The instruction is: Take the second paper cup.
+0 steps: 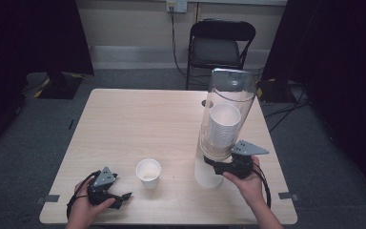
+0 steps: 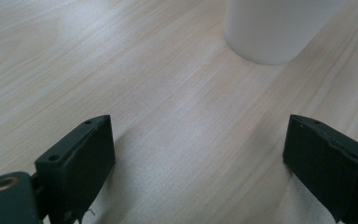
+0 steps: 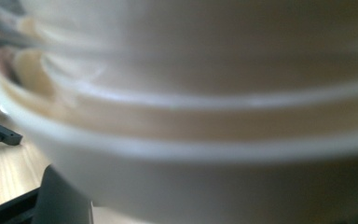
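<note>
A tall clear dispenser tube [image 1: 229, 98] stands at the table's right and holds a stack of white paper cups [image 1: 223, 125]. The lowest cup [image 1: 207, 175] pokes out below it, and its blurred rim and wall [image 3: 214, 186] loom very close in the right gripper view. My right gripper [image 1: 218, 167] is at the foot of the tube, its jaws closed around that lowest cup, with one finger [image 3: 63, 200] showing beside the cup wall. A single white cup [image 1: 148, 172] [image 2: 279, 28] stands upright near the front middle. My left gripper [image 1: 124, 199] [image 2: 198, 158] rests open on the table to the left of it, with nothing between its fingers.
The light wooden table [image 1: 138, 119] has bare room across its left and far parts. A black folding chair [image 1: 221, 43] stands behind the far edge. Dark curtains hang on both sides, and cables run over the grey floor at the right.
</note>
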